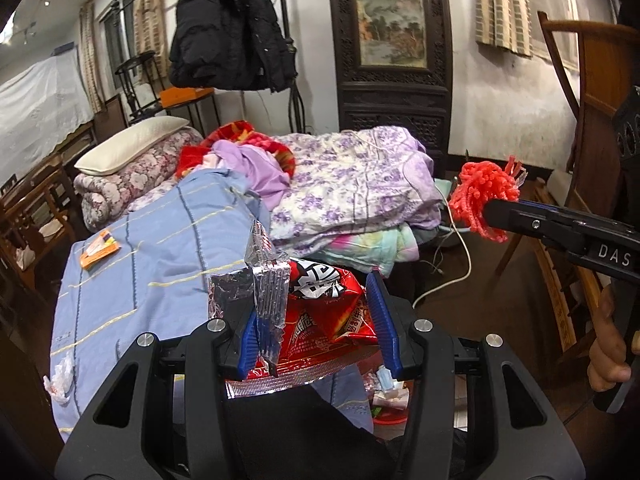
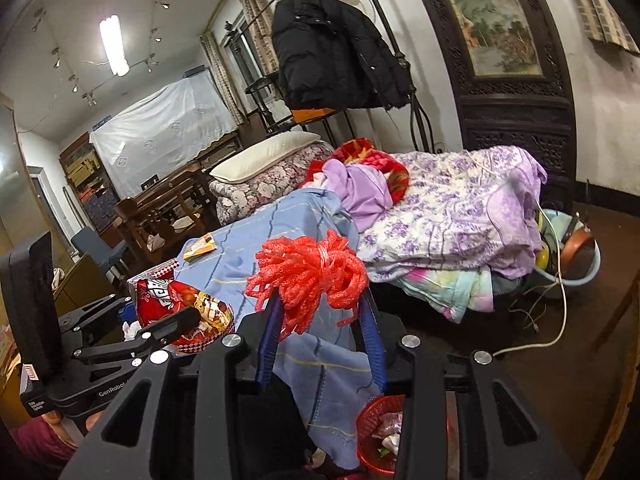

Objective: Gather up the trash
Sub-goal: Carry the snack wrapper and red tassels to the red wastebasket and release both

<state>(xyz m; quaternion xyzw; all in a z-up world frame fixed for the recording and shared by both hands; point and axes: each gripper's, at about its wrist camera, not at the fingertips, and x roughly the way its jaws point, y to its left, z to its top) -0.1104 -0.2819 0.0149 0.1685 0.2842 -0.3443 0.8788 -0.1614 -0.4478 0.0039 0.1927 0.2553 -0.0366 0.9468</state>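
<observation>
My left gripper (image 1: 312,300) is shut on a red snack bag (image 1: 324,312) whose torn silver foil lining sticks up between the blue pads. My right gripper (image 2: 318,308) is shut on a bundle of red foam netting (image 2: 308,276). The left wrist view shows it at the right edge with the netting (image 1: 482,196) at its tip, a hand on its handle. In the right wrist view the left gripper (image 2: 172,326) with the bag (image 2: 180,304) is at the lower left. A red mesh trash basket (image 2: 366,436) stands on the floor below both grippers, with scraps inside.
A bed with a blue sheet (image 1: 160,248) carries an orange packet (image 1: 100,249) and a crumpled white wrapper (image 1: 60,376). A purple floral quilt (image 1: 352,184) is piled further back. A white cable (image 2: 560,312) crosses the floor. A wooden chair (image 1: 592,80) stands at the right.
</observation>
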